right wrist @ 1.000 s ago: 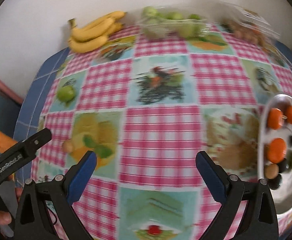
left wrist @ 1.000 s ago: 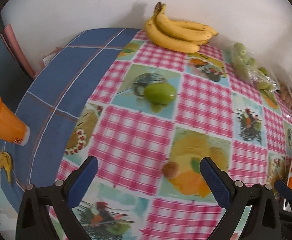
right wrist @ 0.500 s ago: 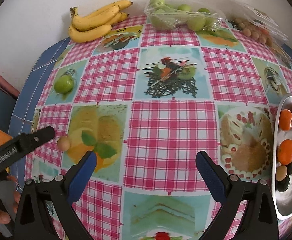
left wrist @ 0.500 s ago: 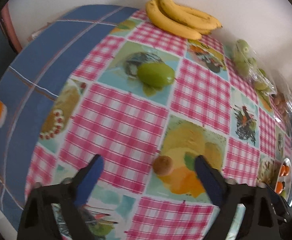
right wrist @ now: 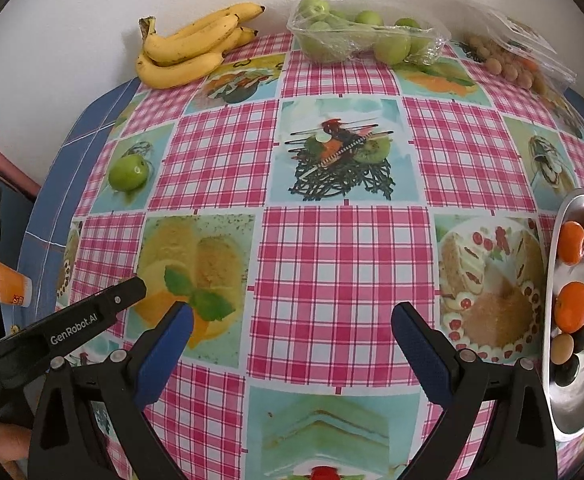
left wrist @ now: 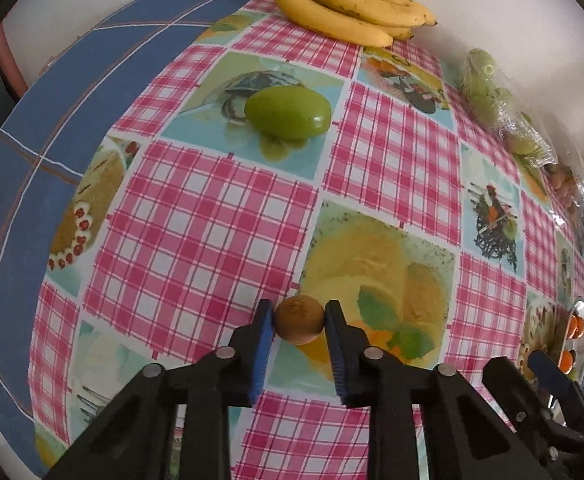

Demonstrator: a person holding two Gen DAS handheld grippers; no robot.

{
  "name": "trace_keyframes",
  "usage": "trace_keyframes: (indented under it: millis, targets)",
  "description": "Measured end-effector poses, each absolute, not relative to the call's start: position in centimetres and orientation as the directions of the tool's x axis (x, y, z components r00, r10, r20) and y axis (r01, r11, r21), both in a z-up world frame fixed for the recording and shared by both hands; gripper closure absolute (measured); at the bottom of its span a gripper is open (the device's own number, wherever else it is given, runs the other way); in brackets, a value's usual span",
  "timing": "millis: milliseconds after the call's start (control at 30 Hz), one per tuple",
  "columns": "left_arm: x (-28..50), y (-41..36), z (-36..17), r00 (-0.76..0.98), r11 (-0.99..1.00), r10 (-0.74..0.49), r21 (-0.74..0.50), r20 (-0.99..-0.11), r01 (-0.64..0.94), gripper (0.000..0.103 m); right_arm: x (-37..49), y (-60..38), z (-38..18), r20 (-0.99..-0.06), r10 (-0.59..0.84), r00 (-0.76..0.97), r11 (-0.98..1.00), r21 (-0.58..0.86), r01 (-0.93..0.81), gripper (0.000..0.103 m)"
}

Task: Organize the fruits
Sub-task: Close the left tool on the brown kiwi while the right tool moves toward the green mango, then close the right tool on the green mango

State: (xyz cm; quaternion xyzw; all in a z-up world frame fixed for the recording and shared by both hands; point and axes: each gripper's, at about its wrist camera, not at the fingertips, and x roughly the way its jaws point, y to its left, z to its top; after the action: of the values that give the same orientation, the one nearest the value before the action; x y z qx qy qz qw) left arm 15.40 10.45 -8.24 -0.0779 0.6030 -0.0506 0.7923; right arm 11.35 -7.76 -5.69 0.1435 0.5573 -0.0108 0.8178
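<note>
Where the left tongs [left wrist: 299, 322] pinch, the brown fruit [left wrist: 299, 320] sits

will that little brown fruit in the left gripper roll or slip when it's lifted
The small brown fruit looks round, so it would probably roll if released. Its skin seems matte, and the left gripper pinches it across its middle, so slipping looks unlikely. It probably feels light.

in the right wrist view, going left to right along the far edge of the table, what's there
bananas → clear bag of green fruits → clear bag of small brown fruits
</note>
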Motion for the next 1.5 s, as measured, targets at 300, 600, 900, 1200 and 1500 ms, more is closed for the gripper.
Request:
trace_keyframes:
  millis: [300,600,900,1200,1500]
  targets:
    - [15.4,11.6,-5.9,0.348,0.972,-0.217,-0.236,-0.912,-0.015,0.075,11.7,-7.1,-5.5,-0.91,0.156,0.384,0.96,0.231,0.158,0.004]
    - [17.2,13.4,-3.8,0.41,0.966,-0.23,-0.257,-0.883,-0.011,0.075,14.4,-5.7,-5.2,-0.877,0.259,0.405,0.933,0.335,0.131,0.004]
    - [20.6,15.1,-4.9,0.381,0.964,-0.256,-0.262,-0.889,0.035,0.075,19.8,-3.4,-4.2,-0.854,0.333,0.399,0.906,0.407,0.115,0.005]
    - [24.6,16.5,-5.6,0.334,0.955,-0.297,-0.276,-0.894,0.109,0.075,25.4,0.8,-4.9,-0.87,0.351,0.346,0.911,0.403,0.089,0.034]
    - [26.0,18.2,-7.3,0.319,0.955,-0.298,-0.279,-0.9,0.104,0.075,28.2,3.8,-7.5,-0.879,0.384,0.284,0.905,0.419,0.075,0.044]
